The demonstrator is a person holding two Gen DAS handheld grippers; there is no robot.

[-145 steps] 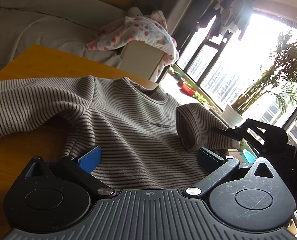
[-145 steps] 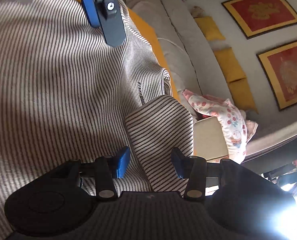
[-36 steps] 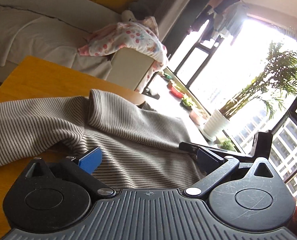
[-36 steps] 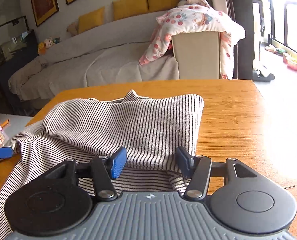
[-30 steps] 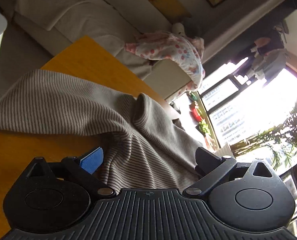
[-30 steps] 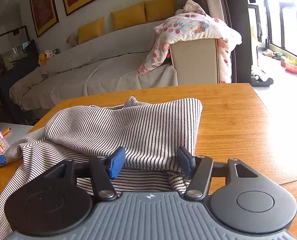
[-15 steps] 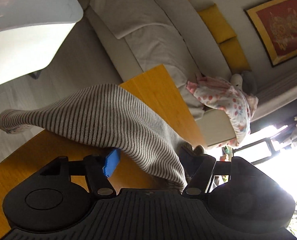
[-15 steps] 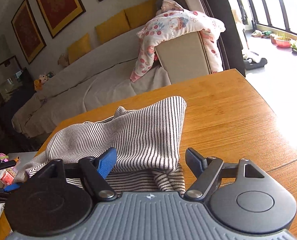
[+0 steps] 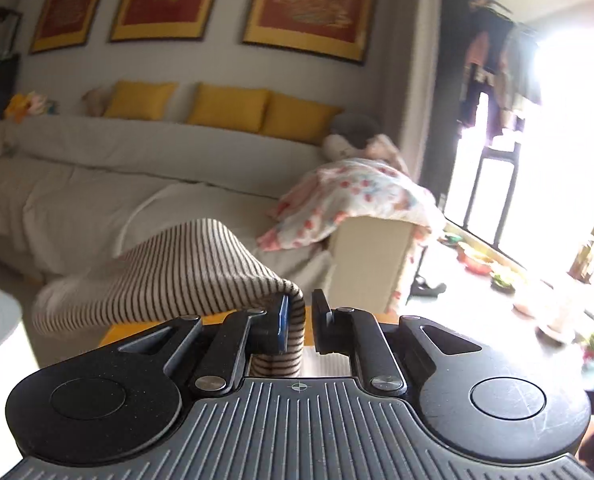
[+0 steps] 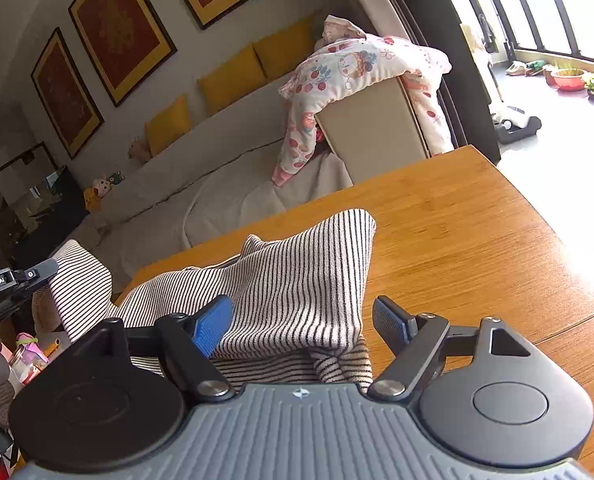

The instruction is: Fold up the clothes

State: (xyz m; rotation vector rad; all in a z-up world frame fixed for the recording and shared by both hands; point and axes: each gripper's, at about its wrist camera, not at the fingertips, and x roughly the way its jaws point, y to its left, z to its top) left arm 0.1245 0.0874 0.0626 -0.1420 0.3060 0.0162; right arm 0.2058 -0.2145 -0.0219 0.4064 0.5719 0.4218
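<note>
A sleeve of the brown-and-cream striped knit sweater [image 9: 169,276] is pinched, apparently firmly though the view is blurred, in the left gripper [image 9: 299,322]. The sweater's folded body is spread on the wooden worktop [image 10: 457,216] ahead of the wide-spread right gripper [image 10: 303,320].

The sweater [image 10: 297,288] lies on the counter [image 10: 477,220], its sleeve [image 9: 169,276] lifted off the counter's left edge in the left gripper [image 9: 299,322]. Behind the counter stands a sofa [image 10: 225,148].
</note>
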